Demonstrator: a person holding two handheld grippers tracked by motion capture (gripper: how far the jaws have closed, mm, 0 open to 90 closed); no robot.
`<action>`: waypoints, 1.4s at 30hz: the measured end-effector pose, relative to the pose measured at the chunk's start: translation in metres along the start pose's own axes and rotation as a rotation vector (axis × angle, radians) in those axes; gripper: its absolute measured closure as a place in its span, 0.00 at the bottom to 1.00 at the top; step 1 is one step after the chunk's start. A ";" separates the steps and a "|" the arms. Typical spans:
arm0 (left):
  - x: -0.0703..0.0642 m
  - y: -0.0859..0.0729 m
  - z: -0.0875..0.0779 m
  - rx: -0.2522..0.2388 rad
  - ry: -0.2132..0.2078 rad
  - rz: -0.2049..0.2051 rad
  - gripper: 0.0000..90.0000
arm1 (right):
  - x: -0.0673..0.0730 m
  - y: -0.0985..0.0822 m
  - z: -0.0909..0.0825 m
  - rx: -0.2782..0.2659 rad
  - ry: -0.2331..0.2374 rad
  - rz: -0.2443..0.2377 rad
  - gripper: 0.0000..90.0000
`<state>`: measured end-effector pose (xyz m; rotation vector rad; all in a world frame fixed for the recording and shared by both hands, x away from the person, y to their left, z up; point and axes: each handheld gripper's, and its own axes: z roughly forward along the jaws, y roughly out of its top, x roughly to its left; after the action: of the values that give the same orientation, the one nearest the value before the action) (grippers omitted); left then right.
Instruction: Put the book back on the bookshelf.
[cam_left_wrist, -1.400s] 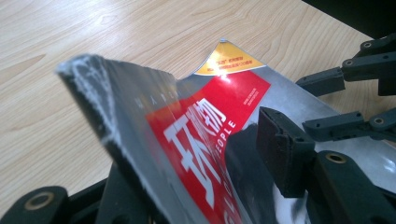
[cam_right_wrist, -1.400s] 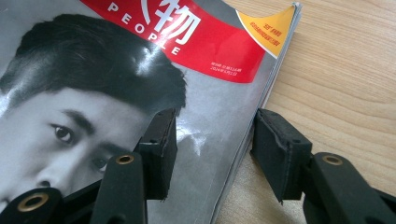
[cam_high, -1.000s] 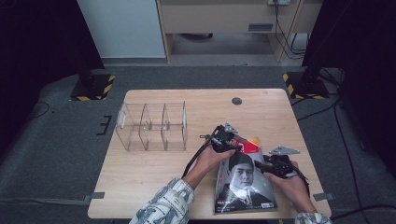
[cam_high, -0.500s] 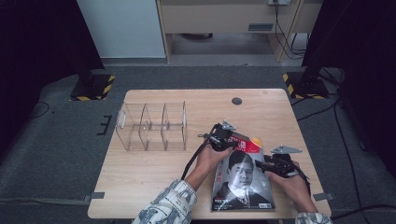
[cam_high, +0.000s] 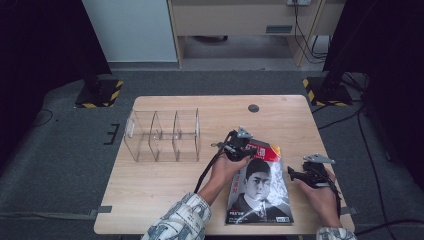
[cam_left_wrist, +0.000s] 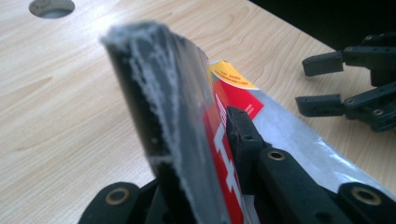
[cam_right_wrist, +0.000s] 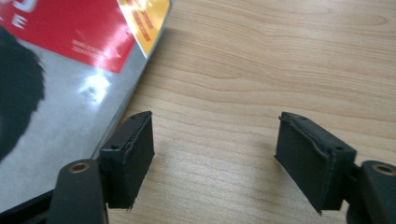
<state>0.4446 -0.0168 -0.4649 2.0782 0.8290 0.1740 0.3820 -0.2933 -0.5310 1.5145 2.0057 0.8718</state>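
My left gripper clamps the magazine's far edge; its long axis runs away from me. My right gripper's jaws have just been opening, with nothing between them.

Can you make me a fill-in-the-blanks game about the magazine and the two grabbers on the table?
1. The left gripper is shut on the top edge of the ____.
2. The right gripper has its jaws ____, with nothing between them.
3. The clear rack has ____ compartments, all empty.
4. The table is made of ____.

Missing words: magazine; open; three; wood.
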 end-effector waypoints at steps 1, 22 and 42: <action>-0.001 0.003 -0.003 -0.005 0.002 0.004 0.92 | 0.000 -0.001 0.001 -0.004 0.009 0.009 0.29; -0.007 0.037 -0.043 -0.102 0.007 0.042 0.96 | 0.001 -0.004 0.006 -0.013 0.021 -0.011 0.24; -0.013 0.057 -0.080 -0.180 -0.004 0.068 0.96 | 0.002 -0.004 0.006 -0.015 0.028 -0.018 0.24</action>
<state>0.4298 0.0064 -0.3695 1.9379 0.7140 0.2717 0.3833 -0.2905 -0.5378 1.4816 2.0246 0.9034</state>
